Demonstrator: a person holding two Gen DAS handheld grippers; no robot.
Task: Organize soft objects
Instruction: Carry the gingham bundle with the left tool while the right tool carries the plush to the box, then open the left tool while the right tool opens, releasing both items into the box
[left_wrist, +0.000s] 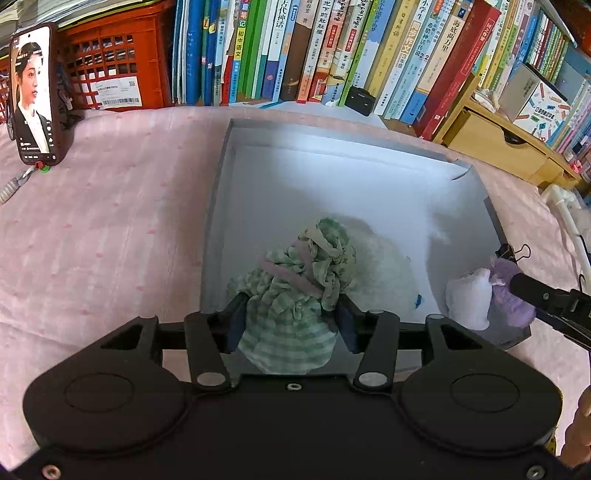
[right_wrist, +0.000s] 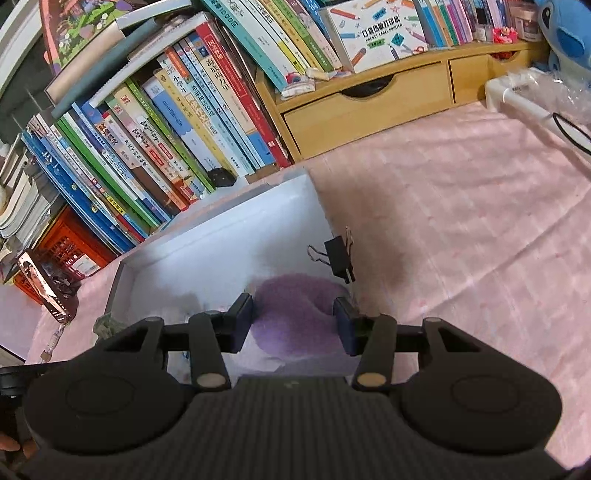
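Left gripper (left_wrist: 291, 317): jaws partly spread, green checked cloth (left_wrist: 295, 295) bunched between the fingers; whether the pads press on it cannot be told. Cloth lies inside the grey box (left_wrist: 221, 177), at its near edge.

Right gripper (right_wrist: 293, 321): fingers closed on a purple towel (right_wrist: 295, 310), held at the box's right wall, just short of a black binder clip (right_wrist: 338, 254). A white towel (left_wrist: 467, 299) touches the purple one.

Box sits on pink bedding (left_wrist: 110, 240).

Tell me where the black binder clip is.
The black binder clip is clipped on the box's right wall, just beyond the purple cloth between the right gripper's fingers.
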